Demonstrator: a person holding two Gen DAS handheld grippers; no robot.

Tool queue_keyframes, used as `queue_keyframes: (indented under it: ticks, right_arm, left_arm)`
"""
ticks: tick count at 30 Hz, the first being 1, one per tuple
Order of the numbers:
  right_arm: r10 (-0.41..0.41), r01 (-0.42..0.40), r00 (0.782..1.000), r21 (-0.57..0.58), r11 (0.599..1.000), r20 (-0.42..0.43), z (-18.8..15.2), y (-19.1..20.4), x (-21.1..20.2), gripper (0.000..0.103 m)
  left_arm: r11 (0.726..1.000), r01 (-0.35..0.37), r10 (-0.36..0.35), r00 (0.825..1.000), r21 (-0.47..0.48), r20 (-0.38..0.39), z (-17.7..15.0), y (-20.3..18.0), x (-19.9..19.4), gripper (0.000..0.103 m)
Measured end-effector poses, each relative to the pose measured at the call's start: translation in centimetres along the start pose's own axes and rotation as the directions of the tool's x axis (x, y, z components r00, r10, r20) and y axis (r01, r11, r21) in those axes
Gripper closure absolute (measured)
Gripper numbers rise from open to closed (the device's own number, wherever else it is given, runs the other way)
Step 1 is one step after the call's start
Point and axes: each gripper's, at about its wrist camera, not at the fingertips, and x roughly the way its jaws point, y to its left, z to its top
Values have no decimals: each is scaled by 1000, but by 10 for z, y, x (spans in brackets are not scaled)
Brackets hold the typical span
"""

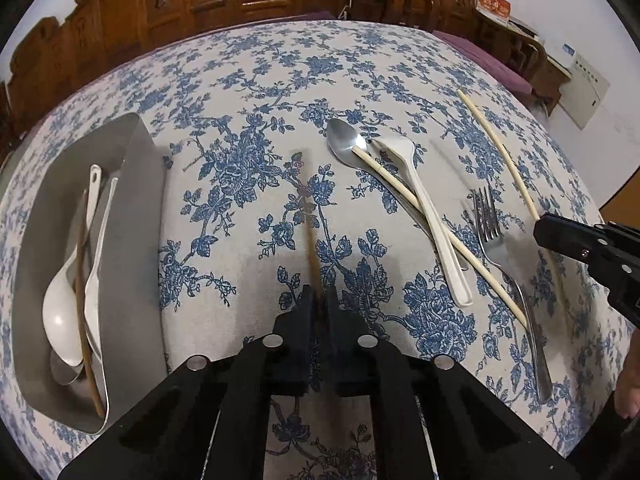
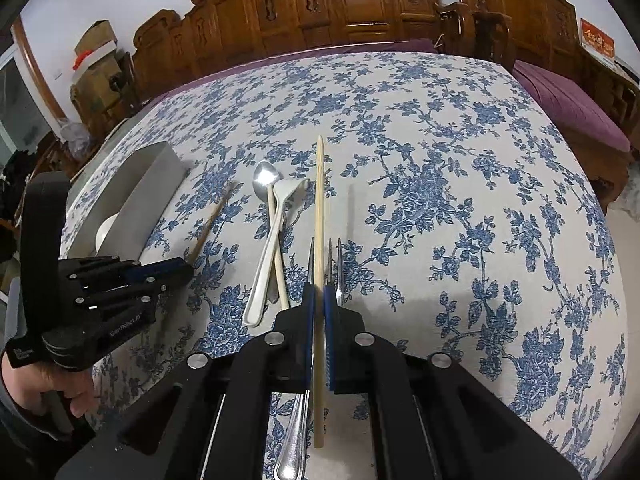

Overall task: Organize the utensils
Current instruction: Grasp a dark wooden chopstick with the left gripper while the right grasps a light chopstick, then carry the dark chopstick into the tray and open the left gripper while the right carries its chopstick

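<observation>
My left gripper [image 1: 319, 300] is shut on a brown chopstick [image 1: 310, 232] that points forward above the floral tablecloth. The grey metal tray [image 1: 136, 208] at the left holds white spoons [image 1: 64, 312], a metal spoon and a brown chopstick. A metal spoon [image 1: 344, 142], a white spoon [image 1: 424, 208], a pale chopstick [image 1: 440, 236] and a fork [image 1: 500, 248] lie crossed at the right. My right gripper [image 2: 319, 296] is shut on another pale chopstick [image 2: 319, 240], just above the fork [image 2: 296, 432]. It also shows in the left wrist view [image 1: 540, 228].
The table [image 2: 460, 200] carries a blue floral cloth. Carved wooden chairs [image 2: 360, 4] and a purple cushioned bench [image 2: 572, 108] stand behind it. Cardboard boxes [image 2: 96, 52] stand at the far left. The left gripper [image 2: 176, 272] shows beside the tray [image 2: 148, 192] in the right wrist view.
</observation>
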Motion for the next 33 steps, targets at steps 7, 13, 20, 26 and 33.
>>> queue_keyframes:
  ticks: [7,13,20,26,33]
  right_arm:
    - [5,-5,1000,-13,1000,6,1,8,0,97]
    - [6,-5,999,-35,999,32,4,21,-9,97]
    - [23,-16,995,-69,998,98,16,44,-32,97]
    - [35,-21,990,-103,994,134,31,64,-46,97]
    - [75,-55,986,-136,989,151,49,97,-46,97]
  left_arm:
    - [1000,0,-1,1000,23,26,1,2,-16,98]
    - [999,7,-10,997,32,77,5,9,-42,98]
    - [999,15,-18,992,29,127,11,25,-70,98]
    - [1000,21,-24,985,18,171,19,40,-91,98]
    - [1000,21,-22,978,6,208,25,61,-114,98]
